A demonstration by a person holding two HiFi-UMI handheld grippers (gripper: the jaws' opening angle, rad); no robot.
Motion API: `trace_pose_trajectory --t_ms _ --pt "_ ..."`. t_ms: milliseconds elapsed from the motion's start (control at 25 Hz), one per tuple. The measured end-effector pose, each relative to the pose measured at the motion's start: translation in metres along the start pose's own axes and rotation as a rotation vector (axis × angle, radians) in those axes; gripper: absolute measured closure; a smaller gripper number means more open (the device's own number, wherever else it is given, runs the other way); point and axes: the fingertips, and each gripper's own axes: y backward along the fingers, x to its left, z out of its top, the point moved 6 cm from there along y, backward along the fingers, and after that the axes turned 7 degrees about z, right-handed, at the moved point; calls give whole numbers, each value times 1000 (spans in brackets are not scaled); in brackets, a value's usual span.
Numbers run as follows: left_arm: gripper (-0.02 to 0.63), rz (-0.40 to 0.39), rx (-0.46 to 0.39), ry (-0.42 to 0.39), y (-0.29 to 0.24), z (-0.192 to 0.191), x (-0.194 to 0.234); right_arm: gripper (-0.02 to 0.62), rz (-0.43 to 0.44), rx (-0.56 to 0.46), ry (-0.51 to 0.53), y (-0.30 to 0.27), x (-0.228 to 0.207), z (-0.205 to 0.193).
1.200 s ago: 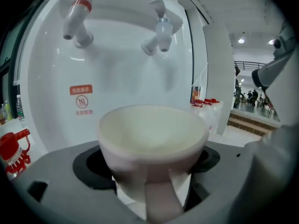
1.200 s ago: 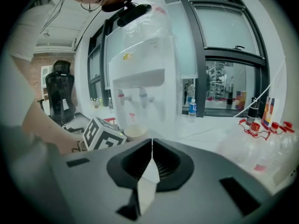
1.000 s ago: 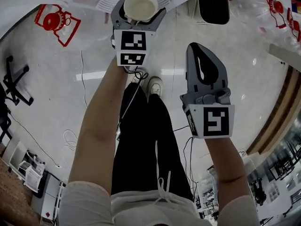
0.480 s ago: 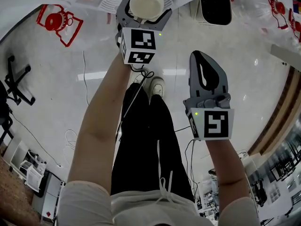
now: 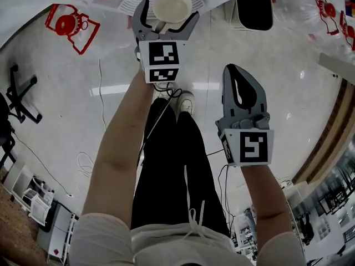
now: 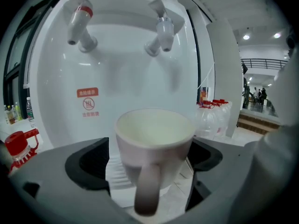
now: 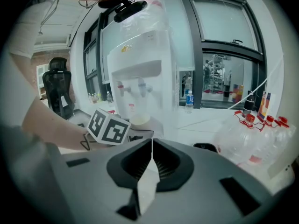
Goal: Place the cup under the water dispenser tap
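Note:
My left gripper is shut on a white cup, held upright and empty with its handle toward the camera. In the left gripper view the cup hangs in front of the white water dispenser, above its drip tray. A red-capped tap is up left and a white tap stands above the cup, slightly right. My right gripper is shut and empty, held back from the dispenser. In the right gripper view the dispenser and the cup show ahead.
Large clear water bottles with red caps lie to the right on the floor. A red-capped bottle lies left of the dispenser. A black office chair stands far left. Cables trail across the glossy floor.
The left gripper with the cup has moved forward toward the dispenser over the last second and shifted slightly. The right gripper has stayed almost still.

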Motion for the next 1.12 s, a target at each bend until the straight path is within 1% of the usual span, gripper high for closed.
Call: trace_pose_trajectory --t_ms 160,280,360,440,520,560,600,640,680,800,880,960,1040,1120 --pt "115 19 -19 34 27 7 0 566 -4 3 -8 6 4 3" --pt "115 32 -49 67 60 15 2 566 1 -9 -12 14 10 7" --pt "117 25 -58 75 84 21 0 566 6 -11 -12 20 15 11" --pt "118 3 -17 78 107 24 -4 566 13 -10 -11 29 20 17" --pt "129 -16 54 115 127 25 -8 566 22 -16 -11 36 27 24" --pt "193 2 72 150 137 27 -7 566 25 -18 -14 40 30 27" --pt "359 40 75 184 148 31 -4 566 27 -18 -18 44 34 31" --pt "500 81 71 206 158 35 -1 566 29 -19 -22 47 38 34" --pt "531 109 69 221 166 40 1 566 30 -21 -23 50 42 38" --pt "532 131 88 270 191 57 6 566 26 -32 -28 60 54 58" --pt "565 131 97 301 211 75 10 566 20 -44 -39 69 59 75" --pt "586 106 105 329 230 96 14 566 15 -59 -35 79 61 94" --pt "586 75 97 357 246 122 18 566 16 -78 -23 89 64 114" --pt "586 50 76 380 262 149 22 566 22 -103 -33 101 70 137"
